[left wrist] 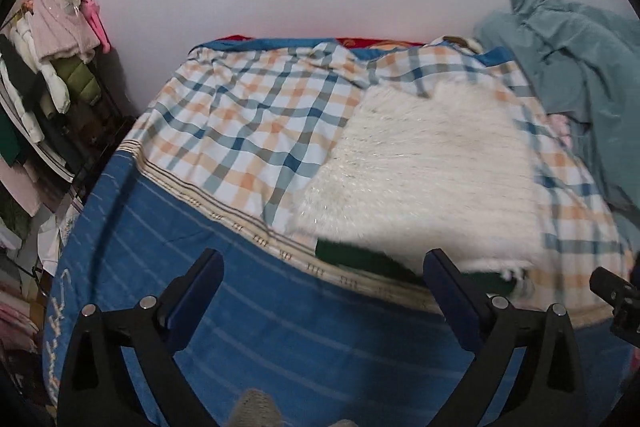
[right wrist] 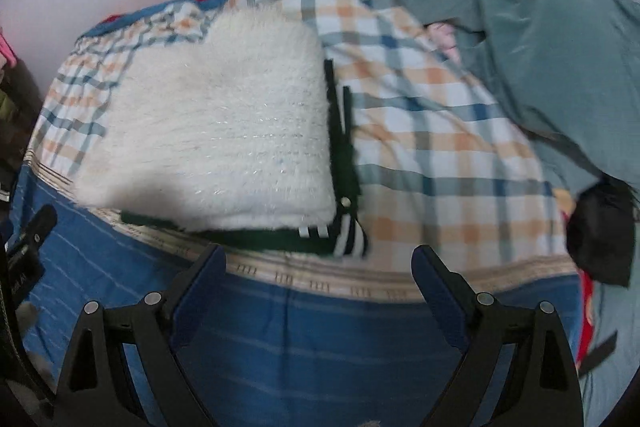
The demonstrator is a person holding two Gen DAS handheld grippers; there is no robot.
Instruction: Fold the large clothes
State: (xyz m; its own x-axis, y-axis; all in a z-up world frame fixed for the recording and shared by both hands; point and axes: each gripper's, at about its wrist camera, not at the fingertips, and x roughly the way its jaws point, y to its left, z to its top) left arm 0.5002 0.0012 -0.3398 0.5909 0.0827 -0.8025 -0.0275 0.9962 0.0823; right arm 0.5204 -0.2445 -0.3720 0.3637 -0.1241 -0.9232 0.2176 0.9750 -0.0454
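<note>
A folded garment lies on the bed: a fluffy white lining (left wrist: pixel 424 163) (right wrist: pixel 216 131) faces up, with dark green fabric (right wrist: pixel 344 163) and a striped cuff (right wrist: pixel 352 239) showing along its near and right edges. My left gripper (left wrist: pixel 324 267) hangs open above the blue blanket, just in front of the garment's near edge, with nothing between its fingers. My right gripper (right wrist: pixel 320 265) is also open and empty, above the blanket's striped border near the garment's near right corner. In the left wrist view, part of the right gripper shows at the right edge.
The bed carries a checked sheet (left wrist: pixel 248 131) (right wrist: pixel 440 131) and a blue striped blanket (left wrist: pixel 280 339) (right wrist: pixel 312 339). A teal duvet (left wrist: pixel 576 67) (right wrist: pixel 520 11) is heaped at the right. A crowded clothes rack (left wrist: pixel 52 67) stands left of the bed. A black item (right wrist: pixel 600 239) lies at the right.
</note>
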